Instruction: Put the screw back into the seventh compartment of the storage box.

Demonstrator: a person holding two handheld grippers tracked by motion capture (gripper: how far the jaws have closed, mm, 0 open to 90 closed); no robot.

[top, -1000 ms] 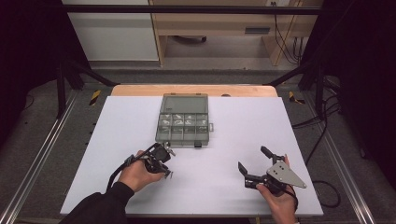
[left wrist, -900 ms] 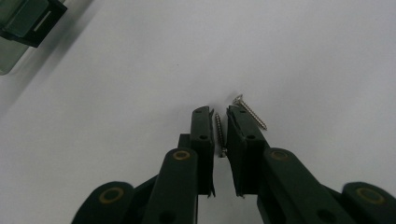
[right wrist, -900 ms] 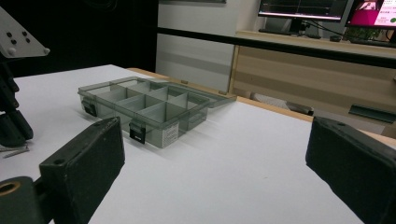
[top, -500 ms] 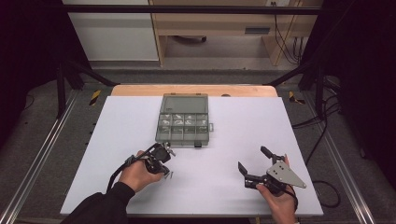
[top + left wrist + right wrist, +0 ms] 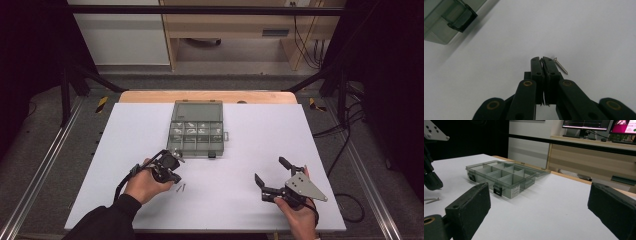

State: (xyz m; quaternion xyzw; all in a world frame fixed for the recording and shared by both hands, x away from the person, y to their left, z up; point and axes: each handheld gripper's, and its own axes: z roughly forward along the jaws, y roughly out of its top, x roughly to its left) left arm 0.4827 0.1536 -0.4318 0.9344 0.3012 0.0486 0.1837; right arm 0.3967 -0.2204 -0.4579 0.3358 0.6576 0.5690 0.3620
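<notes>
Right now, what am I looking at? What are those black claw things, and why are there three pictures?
There is no robot here. A person at a white table holds black tongs in each hand. The big picture comes from a camera up above, looking down. The other two come from little cameras that ride on the tongs and look along their jaws. On the table is a clear box with small compartments. Its lid is open, and there are little bits in some of the compartments. Two screws lie on the table near the left tongs. The left tongs are shut, and one of the screws is right beside their tip. I can't see anything pinched between them. The right tongs are wide open and hold nothing.
</notes>
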